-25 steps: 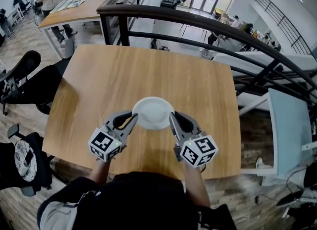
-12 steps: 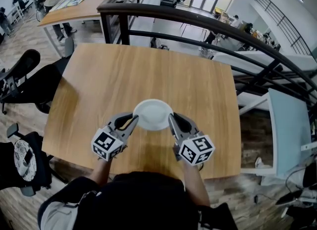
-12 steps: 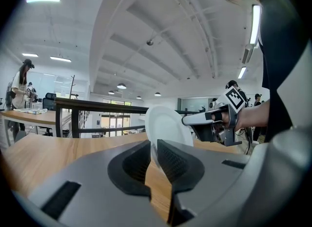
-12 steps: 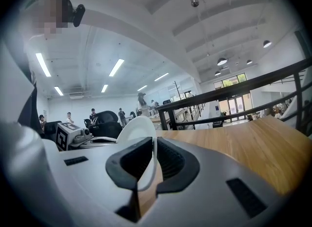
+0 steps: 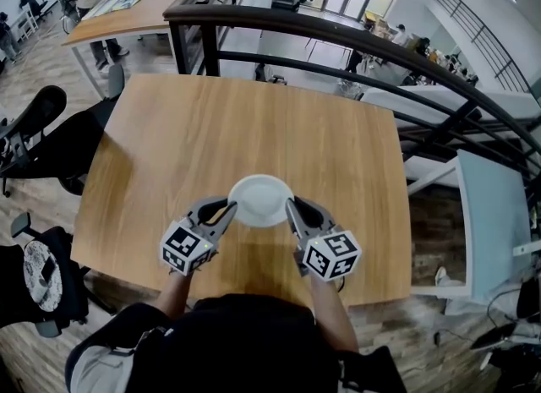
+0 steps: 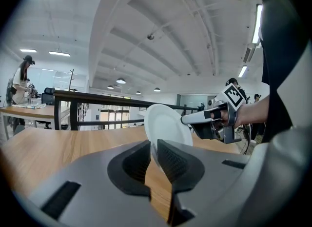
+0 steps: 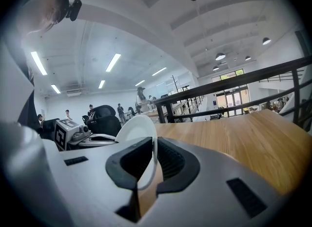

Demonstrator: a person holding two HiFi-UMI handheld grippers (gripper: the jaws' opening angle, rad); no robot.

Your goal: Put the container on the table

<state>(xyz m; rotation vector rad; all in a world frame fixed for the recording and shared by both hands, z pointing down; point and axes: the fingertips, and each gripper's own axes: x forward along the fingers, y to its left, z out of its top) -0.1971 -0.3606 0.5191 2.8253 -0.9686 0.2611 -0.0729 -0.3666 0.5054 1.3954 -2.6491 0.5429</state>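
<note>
Over table [image 5: 254, 121] — container [image 5: 261, 200] rim hidden inside left claw [image 5: 226, 208], right claw [image 5: 290, 207].

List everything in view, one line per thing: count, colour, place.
container: one, white, round, over the near part of the table, gripped at its rim from both sides
table: one, light wood, centre of the head view
railing: one, black, curved, beyond the table's far edge
office chairs: at least two, black, left of the table
second table: one, light wood, far upper left
left gripper: one, grey with a marker cube, shut on the container's left rim
right gripper: one, grey with a marker cube, shut on the container's right rim
</note>
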